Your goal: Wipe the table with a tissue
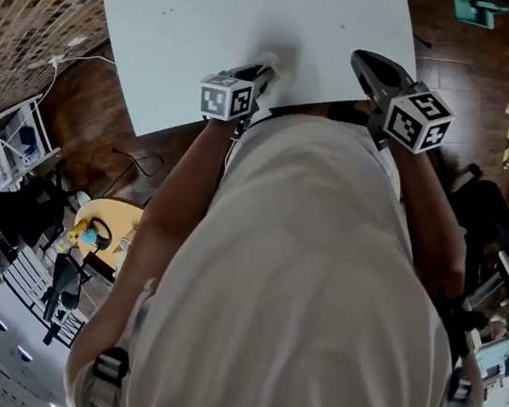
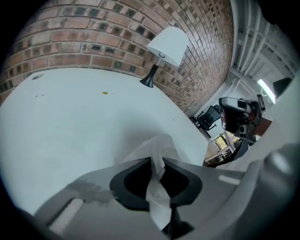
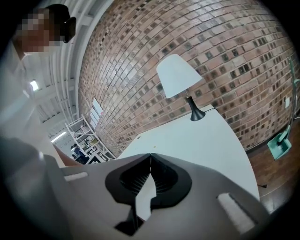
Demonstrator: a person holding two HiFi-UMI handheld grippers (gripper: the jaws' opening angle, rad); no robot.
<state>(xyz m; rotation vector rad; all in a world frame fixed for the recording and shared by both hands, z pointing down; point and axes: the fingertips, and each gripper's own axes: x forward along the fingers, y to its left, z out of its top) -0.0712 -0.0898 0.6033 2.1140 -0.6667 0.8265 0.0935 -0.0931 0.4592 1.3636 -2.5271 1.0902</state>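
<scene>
Clamping a crumpled white paper tissue (image 2: pixel 160 144) in the left gripper (image 2: pixel 158 165), touching the white rectangular table (image 2: pixel 70 122); holding the right gripper (image 3: pixel 150 157) closed, empty.

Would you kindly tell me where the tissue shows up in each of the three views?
Head view: tissue upper centre, at the left gripper, on the white table.
Left gripper view: tissue lower centre, pinched between the jaws.
Right gripper view: not in it.
Shared landmark: the white table, in all three.

Head view steeply down from above the white table (image 1: pixel 263 19), both gripper views low and close over it, facing across, sharing lamp (image 2: pixel 168 44) and brick wall (image 2: pixel 93 33).
</scene>
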